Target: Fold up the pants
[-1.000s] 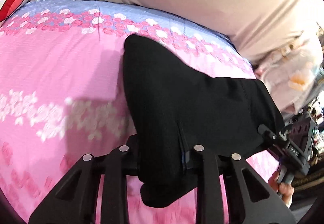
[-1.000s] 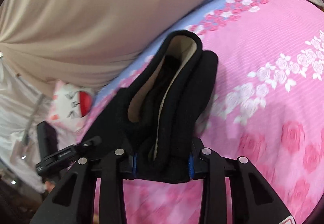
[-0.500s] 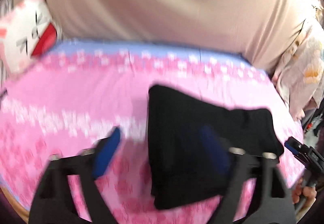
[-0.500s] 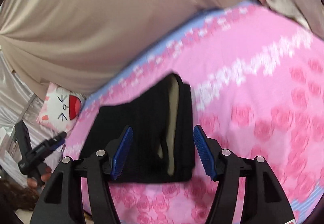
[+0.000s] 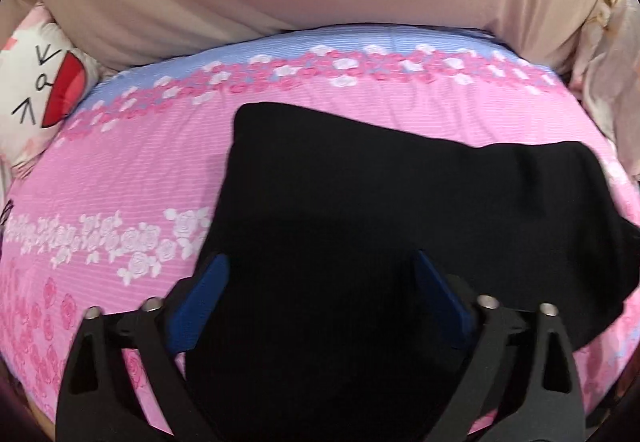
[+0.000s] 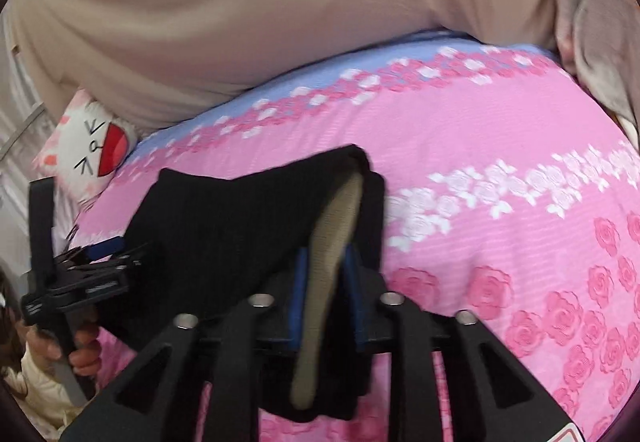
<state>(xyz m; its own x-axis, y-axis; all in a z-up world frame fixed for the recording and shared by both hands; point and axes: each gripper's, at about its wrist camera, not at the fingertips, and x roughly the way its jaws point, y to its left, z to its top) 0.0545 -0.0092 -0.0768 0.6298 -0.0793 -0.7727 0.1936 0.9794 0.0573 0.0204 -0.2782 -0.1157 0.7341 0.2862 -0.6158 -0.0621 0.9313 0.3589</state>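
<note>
The black pants (image 5: 380, 210) lie folded on the pink rose-print bed sheet (image 5: 120, 178). The left gripper (image 5: 320, 294) stands wide above the fabric, its jaws having just been opening; the blue pads (image 5: 200, 302) press on nothing. The right gripper (image 6: 326, 306), its jaws having just been closing, clamps the waistband edge (image 6: 324, 282), exposing the tan lining. A cat-face pillow (image 5: 36, 90) lies at the bed's edge.

The left gripper (image 5: 320, 296) tilts downward, its jaws just opened wide, blue pads (image 5: 200, 306) clear of the black pants (image 5: 360, 202) beneath. The right gripper (image 6: 326, 282) has just closed, pinching a fold of the pants. A hand (image 6: 60, 350) grips the left gripper's handle.
</note>
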